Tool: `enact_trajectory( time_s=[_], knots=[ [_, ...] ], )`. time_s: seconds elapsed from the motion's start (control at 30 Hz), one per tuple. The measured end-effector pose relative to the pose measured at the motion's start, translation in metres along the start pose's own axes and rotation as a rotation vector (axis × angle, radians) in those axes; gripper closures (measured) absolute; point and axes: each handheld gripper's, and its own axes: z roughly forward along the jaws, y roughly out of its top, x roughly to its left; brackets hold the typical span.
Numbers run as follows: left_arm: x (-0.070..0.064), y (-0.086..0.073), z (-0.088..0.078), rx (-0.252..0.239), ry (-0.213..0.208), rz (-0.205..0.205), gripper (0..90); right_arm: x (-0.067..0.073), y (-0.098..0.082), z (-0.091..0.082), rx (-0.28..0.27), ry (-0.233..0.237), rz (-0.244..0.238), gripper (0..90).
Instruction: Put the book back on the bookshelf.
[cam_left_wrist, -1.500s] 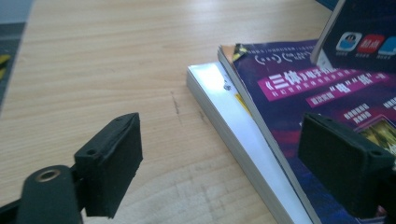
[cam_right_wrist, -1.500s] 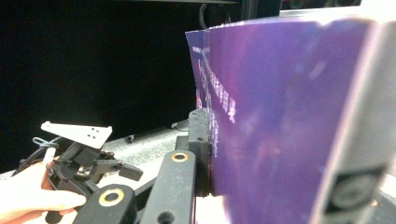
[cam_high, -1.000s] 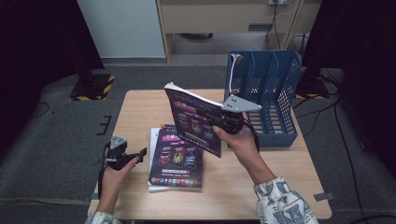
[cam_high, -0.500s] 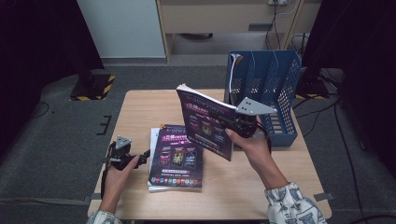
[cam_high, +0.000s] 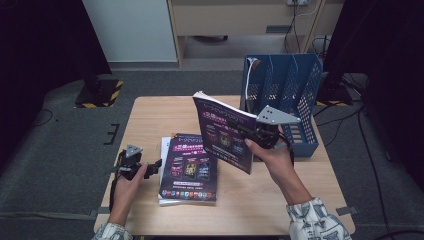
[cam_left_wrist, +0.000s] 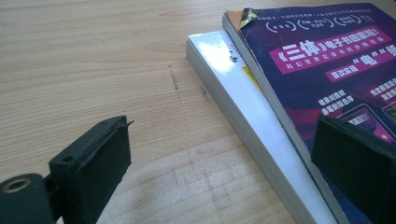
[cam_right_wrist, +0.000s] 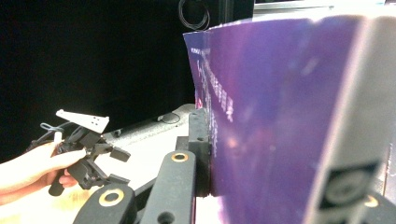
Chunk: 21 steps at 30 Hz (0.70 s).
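Note:
My right gripper (cam_high: 248, 131) is shut on a purple magazine (cam_high: 223, 134), which it holds tilted on edge above the middle of the table. In the right gripper view the magazine's cover (cam_right_wrist: 280, 93) stands between the jaws of the right gripper (cam_right_wrist: 261, 179), pressed by the left jaw. A second purple magazine (cam_high: 190, 167) lies flat on a small stack, over a white book (cam_left_wrist: 243, 107). My left gripper (cam_high: 152, 166) rests open at the stack's left edge. In its own view the left gripper (cam_left_wrist: 224, 137) spans the stack's corner and holds nothing.
A blue mesh file rack (cam_high: 287, 95) with upright slots stands at the table's back right, just behind the held magazine. The wooden table (cam_high: 150, 115) has bare room at the back left. Dark floor surrounds it. The left gripper (cam_right_wrist: 119, 166) also shows far off in the right gripper view.
The right hand has carried the held magazine to the right, closer to the blue rack. The left gripper has stayed by the stack.

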Motion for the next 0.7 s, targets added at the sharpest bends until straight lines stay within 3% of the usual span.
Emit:
enact_trajectory(
  time_s=[0.33,0.7],
  knots=[
    [0.000,0.000,0.000,0.005,0.007,0.007,5.0,-0.003,-0.001,-0.008,-0.001,0.001,0.007,82.5],
    [-0.001,0.000,-0.001,0.005,0.005,0.014,5.2,-0.003,-0.004,-0.034,-0.009,-0.003,0.026,82.6]
  ],
)
